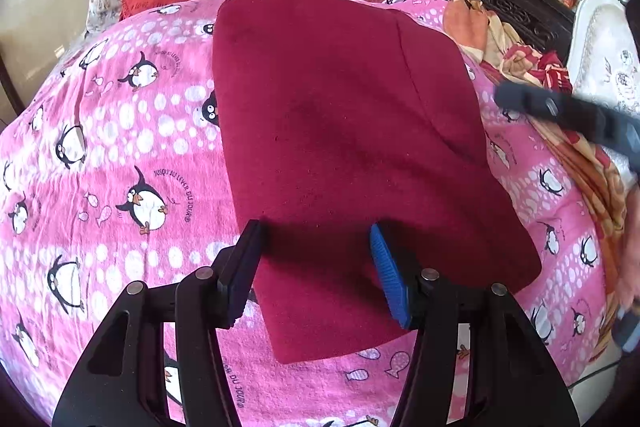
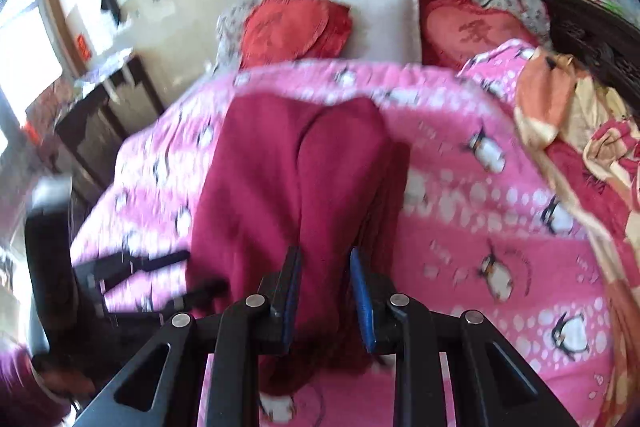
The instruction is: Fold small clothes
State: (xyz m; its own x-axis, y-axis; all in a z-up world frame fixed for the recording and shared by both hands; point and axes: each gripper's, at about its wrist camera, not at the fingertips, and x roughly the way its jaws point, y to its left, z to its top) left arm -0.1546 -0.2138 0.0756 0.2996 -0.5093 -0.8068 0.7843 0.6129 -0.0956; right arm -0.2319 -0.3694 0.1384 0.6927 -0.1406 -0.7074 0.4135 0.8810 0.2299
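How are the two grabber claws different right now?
The left gripper has its fingers spread wide over the dark red cloth; the right gripper has its fingers closer together. The left view is sharp, so that gripper looks steady; the right view is blurred, suggesting motion. Both are black with blue pads, and neither grips the cloth.

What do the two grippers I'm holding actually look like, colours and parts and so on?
Both are black plastic linkage frames with triangular cut-outs and round silver pivot pins. The left gripper has flat fingers faced with ribbed blue pads. The right gripper is built the same, with blue pads inside black fingers. No cables or markings show on them.
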